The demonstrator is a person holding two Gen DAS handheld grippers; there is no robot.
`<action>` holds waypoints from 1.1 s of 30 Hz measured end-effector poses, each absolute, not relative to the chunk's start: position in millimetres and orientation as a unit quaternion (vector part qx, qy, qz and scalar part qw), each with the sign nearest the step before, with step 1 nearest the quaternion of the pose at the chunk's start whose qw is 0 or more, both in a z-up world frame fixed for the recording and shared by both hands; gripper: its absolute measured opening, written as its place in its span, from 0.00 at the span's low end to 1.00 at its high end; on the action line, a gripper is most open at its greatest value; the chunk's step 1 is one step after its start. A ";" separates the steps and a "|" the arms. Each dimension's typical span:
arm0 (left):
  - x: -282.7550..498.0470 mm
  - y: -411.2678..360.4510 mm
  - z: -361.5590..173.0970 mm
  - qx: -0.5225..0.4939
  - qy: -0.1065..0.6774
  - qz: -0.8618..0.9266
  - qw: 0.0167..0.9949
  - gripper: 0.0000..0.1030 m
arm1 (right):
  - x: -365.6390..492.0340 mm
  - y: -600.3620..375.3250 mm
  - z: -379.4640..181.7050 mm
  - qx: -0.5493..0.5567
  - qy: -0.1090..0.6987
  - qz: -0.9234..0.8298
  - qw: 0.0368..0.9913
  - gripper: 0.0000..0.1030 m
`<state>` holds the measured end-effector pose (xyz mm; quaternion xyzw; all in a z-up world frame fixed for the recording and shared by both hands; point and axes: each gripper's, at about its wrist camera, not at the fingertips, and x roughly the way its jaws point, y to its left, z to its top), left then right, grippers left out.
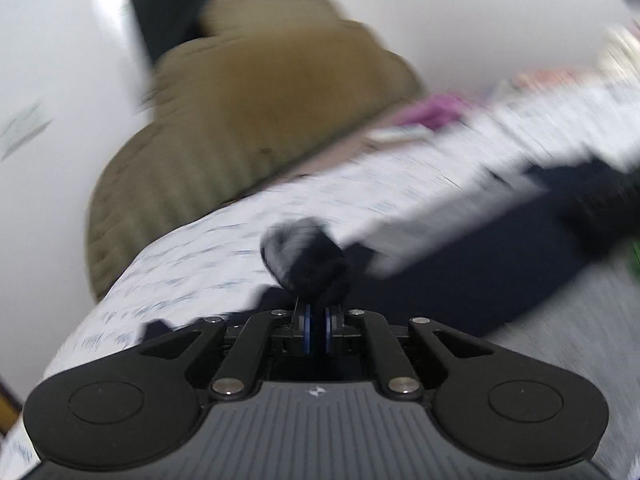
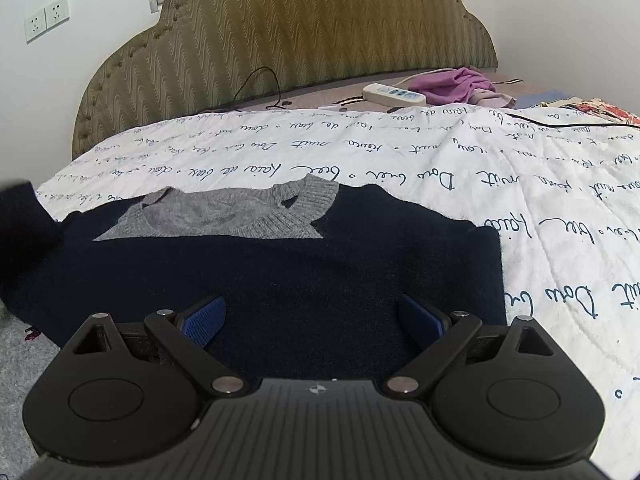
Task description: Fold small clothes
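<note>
Looking along the left claw (image 1: 318,322), the whole picture is smeared and tilted. Its two blue pads are pressed close together, and a bunch of dark wool sticks up from between them. That wool is part of the sweater (image 1: 460,264), so the left claw is pinching the sweater tight. The rest of the dark blue sweater runs off to the right, lying on the bed cover (image 1: 192,272). The cover is white with blue writing on it. Behind it is the green headboard (image 1: 224,120) and a white wall. Something purple lies far back on the bed, too blurry to make out here.

Looking along the right claw (image 2: 312,322), the picture is sharp. This claw is wide open, its two blue pads far apart, and it holds nothing. The sweater (image 2: 280,280) lies flat on the bed cover (image 2: 400,152), right under and in front of the claw. Dark wool fills the gap between the pads. I cannot tell if the pads touch it. The sweater has a grey collar (image 2: 240,216) at the far end, away from the claw. Further back are a white power strip (image 2: 394,94), a purple cloth (image 2: 456,86) and the headboard (image 2: 300,32).
</note>
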<state>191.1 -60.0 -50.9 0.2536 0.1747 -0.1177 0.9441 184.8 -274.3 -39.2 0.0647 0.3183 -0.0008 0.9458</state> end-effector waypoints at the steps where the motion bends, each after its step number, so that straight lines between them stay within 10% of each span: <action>1: 185.4 -69.8 -59.5 0.282 0.167 -0.119 0.937 0.06 | 184.7 -274.4 -39.1 0.065 0.318 -0.001 0.946 0.91; 20: 135.6 -102.8 -92.9 0.428 0.046 -0.124 0.894 0.11 | 277.2 -168.4 -6.6 0.297 0.437 0.214 0.822 0.93; 22: 122.6 -102.5 -96.3 0.451 0.034 -0.130 0.883 0.24 | 283.9 -166.8 -17.7 0.338 0.456 0.222 0.793 0.92; 24: 111.3 -98.3 -97.5 0.461 0.026 -0.131 0.877 0.69 | 280.5 -164.4 -20.8 0.340 0.462 0.220 0.789 0.92; 26: 101.7 -90.8 -95.2 0.457 0.006 -0.114 0.882 0.85 | 275.7 -165.0 -21.4 0.328 0.466 0.219 0.792 0.92; 33: 106.6 -62.2 -68.6 0.383 0.087 -0.106 0.914 0.86 | 254.9 -182.2 -23.4 0.323 0.465 0.214 0.796 0.82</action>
